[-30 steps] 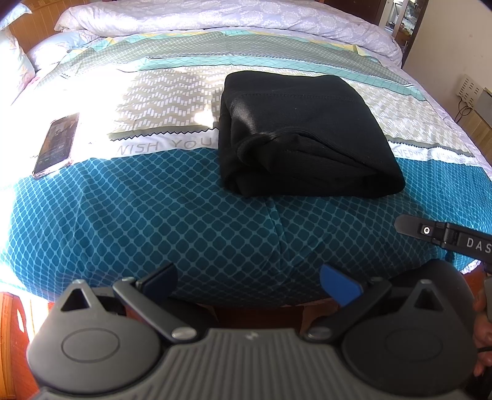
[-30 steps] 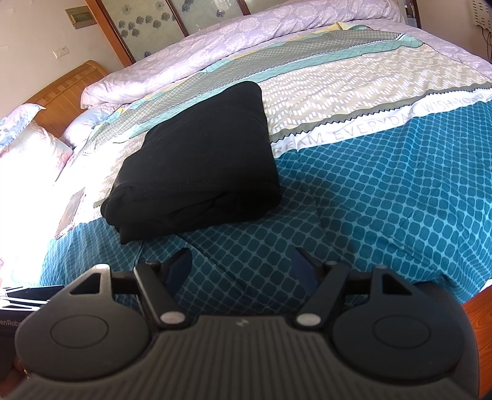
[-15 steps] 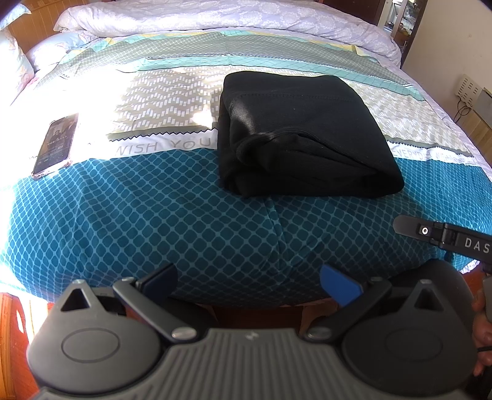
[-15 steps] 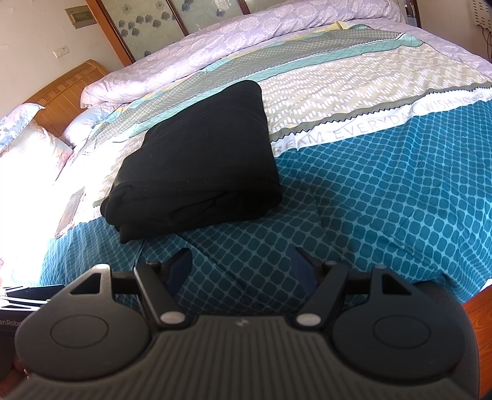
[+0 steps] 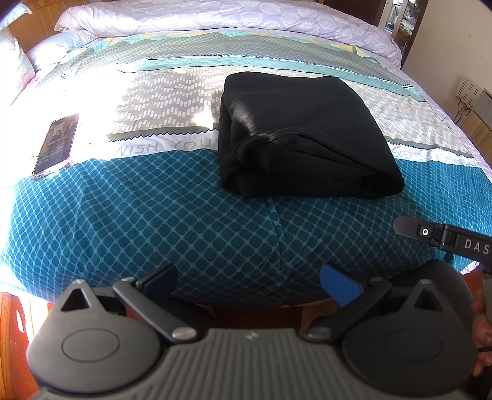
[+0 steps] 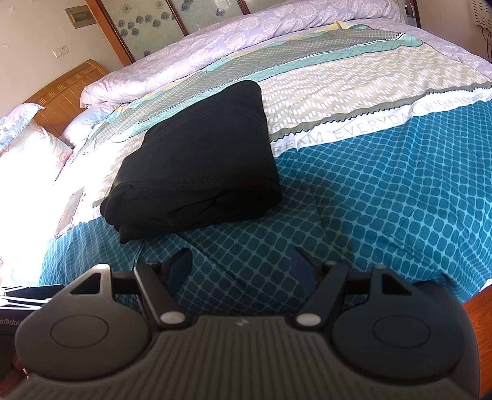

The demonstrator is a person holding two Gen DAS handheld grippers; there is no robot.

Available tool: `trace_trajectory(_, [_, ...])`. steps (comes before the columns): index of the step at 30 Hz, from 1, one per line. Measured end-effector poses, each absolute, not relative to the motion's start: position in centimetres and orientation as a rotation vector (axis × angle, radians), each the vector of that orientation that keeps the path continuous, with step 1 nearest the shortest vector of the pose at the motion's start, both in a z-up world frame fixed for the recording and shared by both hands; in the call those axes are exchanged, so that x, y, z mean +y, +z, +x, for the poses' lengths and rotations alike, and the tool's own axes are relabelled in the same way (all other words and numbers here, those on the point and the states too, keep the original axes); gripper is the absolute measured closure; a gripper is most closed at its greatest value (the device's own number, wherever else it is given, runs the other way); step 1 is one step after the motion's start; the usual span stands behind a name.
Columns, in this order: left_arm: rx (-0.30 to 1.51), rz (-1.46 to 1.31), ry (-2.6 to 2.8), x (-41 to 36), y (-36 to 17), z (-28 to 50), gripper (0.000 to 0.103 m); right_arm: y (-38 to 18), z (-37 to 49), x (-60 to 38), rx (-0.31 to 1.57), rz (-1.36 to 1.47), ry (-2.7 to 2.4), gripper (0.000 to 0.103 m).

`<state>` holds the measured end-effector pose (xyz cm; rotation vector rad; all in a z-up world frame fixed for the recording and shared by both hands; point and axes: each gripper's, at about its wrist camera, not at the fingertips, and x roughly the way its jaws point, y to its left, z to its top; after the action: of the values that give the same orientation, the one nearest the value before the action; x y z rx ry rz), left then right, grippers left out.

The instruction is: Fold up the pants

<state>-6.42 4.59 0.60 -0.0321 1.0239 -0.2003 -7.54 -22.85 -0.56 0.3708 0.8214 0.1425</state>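
Note:
The black pants (image 5: 303,135) lie folded into a thick rectangular bundle on the bed, also seen in the right wrist view as black pants (image 6: 200,163). My left gripper (image 5: 249,281) hangs open over the bed's near edge, well short of the bundle, with nothing between its blue pads. My right gripper (image 6: 241,266) is open too, above the teal part of the cover just in front of the pants, holding nothing. A piece of the right gripper's body (image 5: 442,237) shows at the right edge of the left wrist view.
A phone (image 5: 57,144) lies on the sunlit left part of the patterned bedcover (image 5: 153,215). A lilac duvet (image 5: 215,18) is bunched at the far side, pillows (image 6: 27,144) and a wooden headboard (image 6: 67,92) at the left. The wooden bed frame (image 6: 479,320) shows at the near edge.

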Motion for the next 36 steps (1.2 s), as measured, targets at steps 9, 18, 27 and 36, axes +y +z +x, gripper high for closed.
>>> trace_trajectory(9, [1.027, -0.036, -0.202, 4.62, 0.68, -6.33, 0.001, -0.69, -7.71, -22.71, 0.823, 0.371, 0.143, 0.030])
trace_trajectory(18, [1.025, -0.041, -0.202, 4.83, 0.71, -6.26, 0.001, -0.72, -7.72, -22.71, 0.822, 0.370, 0.145, 0.030])
trace_trajectory(27, [1.025, -0.053, -0.191, 5.24, 0.72, -6.18, 0.001, -0.70, -7.69, -22.73, 0.823, 0.370, 0.145, 0.030])
trace_trajectory(36, [1.030, -0.060, -0.189, 5.31, 0.58, -6.16, 0.000, -0.77, -7.61, -22.88, 0.825, 0.374, 0.144, 0.030])
